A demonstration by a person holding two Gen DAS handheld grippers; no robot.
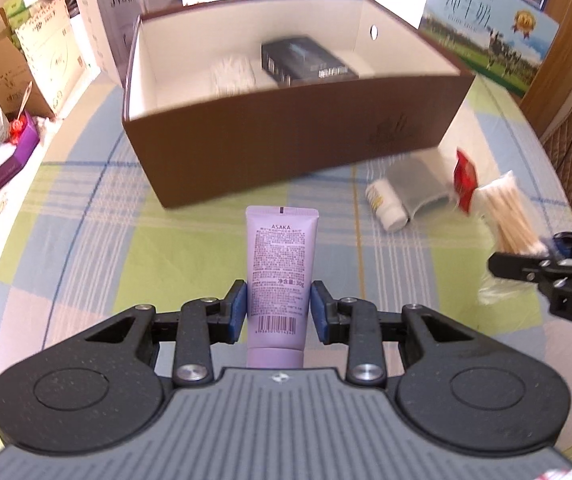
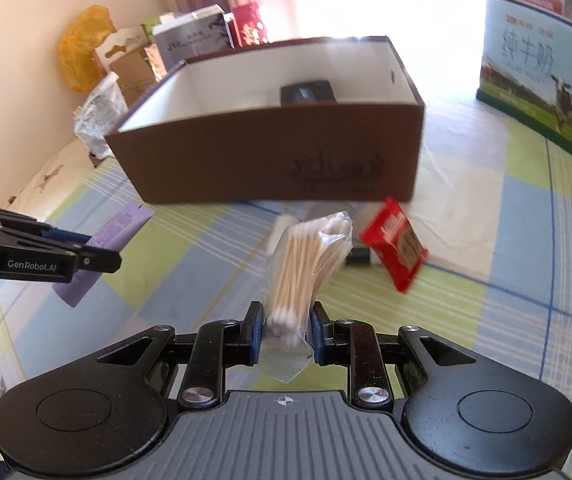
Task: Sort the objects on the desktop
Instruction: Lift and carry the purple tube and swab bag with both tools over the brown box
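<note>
My left gripper (image 1: 277, 306) is shut on a purple ASAKA tube (image 1: 279, 264), held upright above the cloth in front of the brown box (image 1: 286, 140). Inside the box lie a dark packet (image 1: 306, 60) and a white bundle (image 1: 231, 74). My right gripper (image 2: 283, 330) is shut on a clear bag of cotton swabs (image 2: 306, 256), lifted off the table. From the left wrist view the swab bag (image 1: 506, 216) and right gripper (image 1: 542, 256) show at the right. On the cloth by the box lie a white bottle (image 1: 386, 204), a grey pouch (image 1: 422, 184) and a red sachet (image 2: 396, 240).
A checked cloth (image 1: 125, 240) covers the table. A milk carton box (image 1: 486, 28) stands at the back right. Cardboard boxes (image 1: 49, 44), a purple box (image 1: 9, 156) and bags crowd the left edge. The left gripper (image 2: 77, 250) with the tube (image 2: 101, 248) shows at left in the right wrist view.
</note>
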